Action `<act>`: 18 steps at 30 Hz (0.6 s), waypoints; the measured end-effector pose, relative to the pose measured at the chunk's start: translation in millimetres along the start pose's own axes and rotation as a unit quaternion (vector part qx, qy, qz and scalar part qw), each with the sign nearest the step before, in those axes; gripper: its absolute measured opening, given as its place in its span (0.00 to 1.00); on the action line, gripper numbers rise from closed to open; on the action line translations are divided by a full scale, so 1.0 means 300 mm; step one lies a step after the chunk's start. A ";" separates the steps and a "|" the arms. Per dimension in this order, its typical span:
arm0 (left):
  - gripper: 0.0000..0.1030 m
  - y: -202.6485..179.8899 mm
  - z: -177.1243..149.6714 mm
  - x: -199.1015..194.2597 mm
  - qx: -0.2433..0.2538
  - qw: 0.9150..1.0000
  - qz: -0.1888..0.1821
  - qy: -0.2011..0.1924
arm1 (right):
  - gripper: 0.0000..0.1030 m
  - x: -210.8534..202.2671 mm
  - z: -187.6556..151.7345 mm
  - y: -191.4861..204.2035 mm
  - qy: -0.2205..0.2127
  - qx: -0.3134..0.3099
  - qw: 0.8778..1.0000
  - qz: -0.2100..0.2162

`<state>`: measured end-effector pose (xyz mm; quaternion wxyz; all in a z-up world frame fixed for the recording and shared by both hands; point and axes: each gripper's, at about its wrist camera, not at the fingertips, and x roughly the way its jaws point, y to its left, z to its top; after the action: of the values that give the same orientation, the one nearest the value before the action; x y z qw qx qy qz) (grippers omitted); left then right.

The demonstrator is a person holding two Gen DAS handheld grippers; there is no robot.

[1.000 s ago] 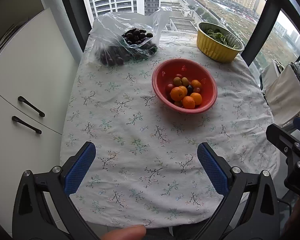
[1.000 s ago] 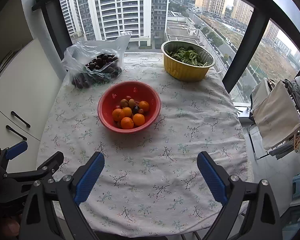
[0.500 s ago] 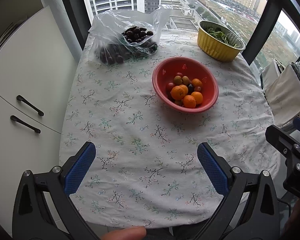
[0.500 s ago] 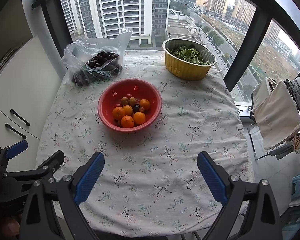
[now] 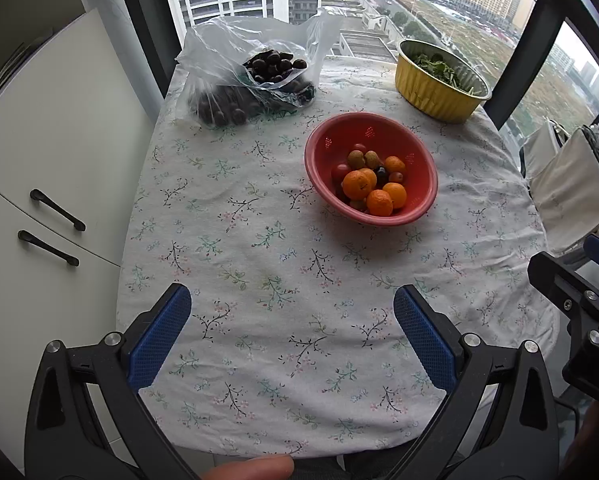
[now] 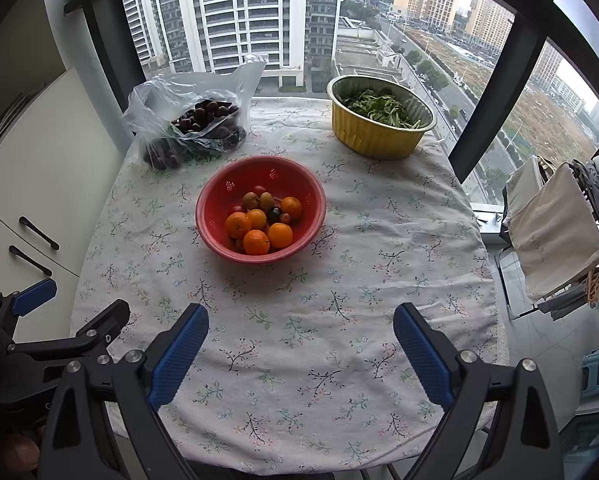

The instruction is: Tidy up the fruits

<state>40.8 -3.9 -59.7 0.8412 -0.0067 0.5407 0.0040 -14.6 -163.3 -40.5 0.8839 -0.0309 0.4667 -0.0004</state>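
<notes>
Your left gripper (image 5: 291, 320) and right gripper (image 6: 299, 338) both hang spread wide and empty above the near tabletop (image 6: 339, 320), with the red fruit colander (image 6: 219, 200) well ahead of them.

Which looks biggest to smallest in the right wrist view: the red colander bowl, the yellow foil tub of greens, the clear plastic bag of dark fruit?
1. Red colander bowl
2. Clear plastic bag of dark fruit and yellow foil tub of greens: they look alike, and both sit farther back, so unranked.
</notes>
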 end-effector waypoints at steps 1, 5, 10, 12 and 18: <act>1.00 -0.001 0.000 0.000 0.000 1.000 0.000 0.000 | 0.93 0.000 0.001 0.000 0.000 0.000 1.000 0.000; 1.00 -0.002 -0.001 0.000 -0.001 1.000 0.000 0.000 | 0.93 0.001 0.001 0.001 0.000 -0.001 1.000 0.000; 1.00 -0.002 -0.001 0.000 -0.001 1.000 0.000 0.000 | 0.93 0.003 0.003 0.001 0.001 -0.001 1.000 0.000; 1.00 -0.002 -0.001 0.001 -0.001 1.000 0.000 0.000 | 0.93 0.003 0.003 0.001 0.000 -0.002 1.000 0.001; 1.00 -0.003 -0.001 0.003 0.000 1.000 0.000 0.000 | 0.93 0.004 0.006 0.001 0.001 -0.002 1.000 0.001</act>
<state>40.8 -4.9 -60.7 0.8413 -0.0068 0.5405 0.0039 -12.5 -163.0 -40.6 0.8832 -0.0324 0.4680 0.0013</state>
